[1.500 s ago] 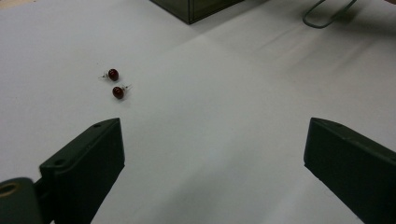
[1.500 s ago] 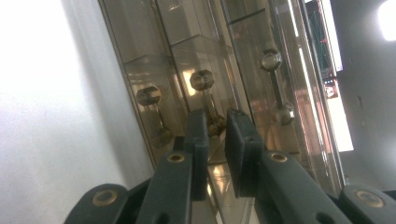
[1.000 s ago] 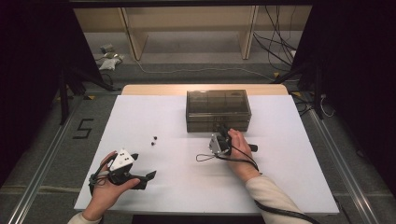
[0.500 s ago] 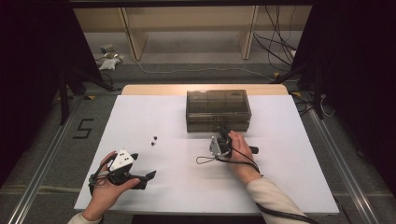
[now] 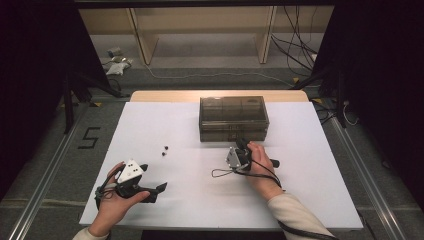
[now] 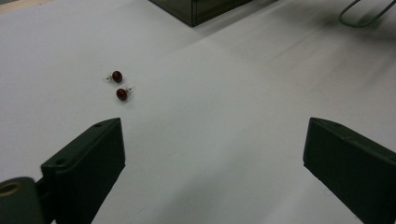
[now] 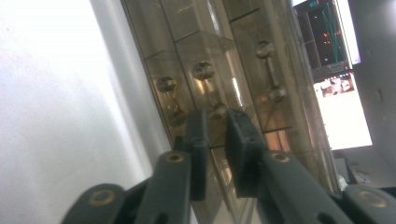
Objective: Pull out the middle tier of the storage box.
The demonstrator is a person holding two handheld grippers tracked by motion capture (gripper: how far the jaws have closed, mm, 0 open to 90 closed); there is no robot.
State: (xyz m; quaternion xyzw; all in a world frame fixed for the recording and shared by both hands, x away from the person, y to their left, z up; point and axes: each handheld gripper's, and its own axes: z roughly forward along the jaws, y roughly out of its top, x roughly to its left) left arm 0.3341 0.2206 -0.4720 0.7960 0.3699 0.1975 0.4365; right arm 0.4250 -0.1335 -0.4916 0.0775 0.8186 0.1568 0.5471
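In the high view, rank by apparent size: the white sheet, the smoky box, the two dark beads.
1. White sheet
2. Box
3. The two beads, tiny and alike; no ranking between them.

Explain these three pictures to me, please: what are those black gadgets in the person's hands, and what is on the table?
A person sits at a white table and works with a hand-held tool in each hand: two black jaws that pinch like tongs. The high view looks down from above. The other two pictures come from small cameras riding on the tools, looking along their jaws.

The left gripper rests near the table's front edge with its jaws wide apart and nothing between them. Ahead of it lie two small dark red beads, each with a thin pin, perhaps ear studs.

The right gripper is at the front of a smoky see-through box with small drawers and knobs. Its jaws are nearly together just below one knob; whether they pinch anything I cannot tell.
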